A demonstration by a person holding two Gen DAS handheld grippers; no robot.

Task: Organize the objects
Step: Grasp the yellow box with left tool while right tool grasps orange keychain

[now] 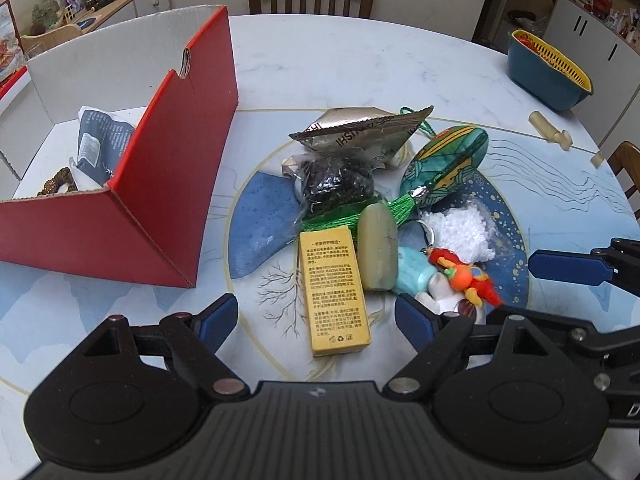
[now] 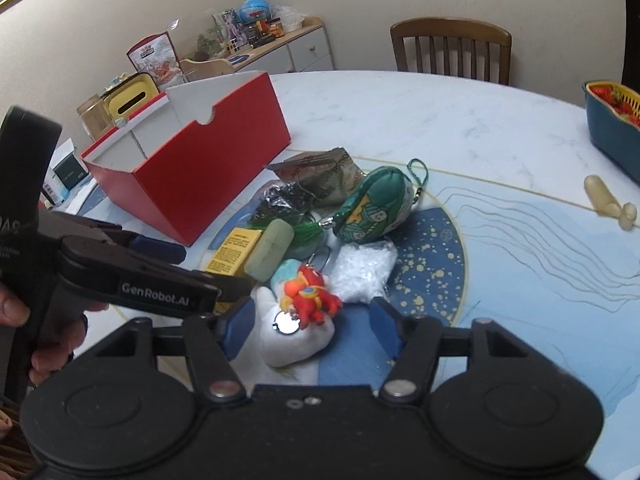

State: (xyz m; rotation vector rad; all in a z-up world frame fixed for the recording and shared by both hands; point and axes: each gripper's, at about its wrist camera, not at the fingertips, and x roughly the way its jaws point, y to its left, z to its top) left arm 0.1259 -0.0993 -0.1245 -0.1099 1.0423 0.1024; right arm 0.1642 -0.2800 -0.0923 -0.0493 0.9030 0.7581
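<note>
Left wrist view: left gripper [image 1: 316, 318] gapes open astride the yellow box [image 1: 335, 292], red box [image 1: 120, 184] waiting just beside.
Right wrist view: right gripper [image 2: 308, 326], jaws wide, brackets the red toy [image 2: 310, 294]; I'd close low, clear of the white pouch [image 2: 362, 270].

Both wrist views low, close, forward — shared clutter pile [image 1: 376, 216] beside red box [image 2: 208, 184].

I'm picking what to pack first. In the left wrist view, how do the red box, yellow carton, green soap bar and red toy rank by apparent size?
1. Red box
2. Yellow carton
3. Green soap bar
4. Red toy

The soap and toy look close, so that order is unsure.
</note>
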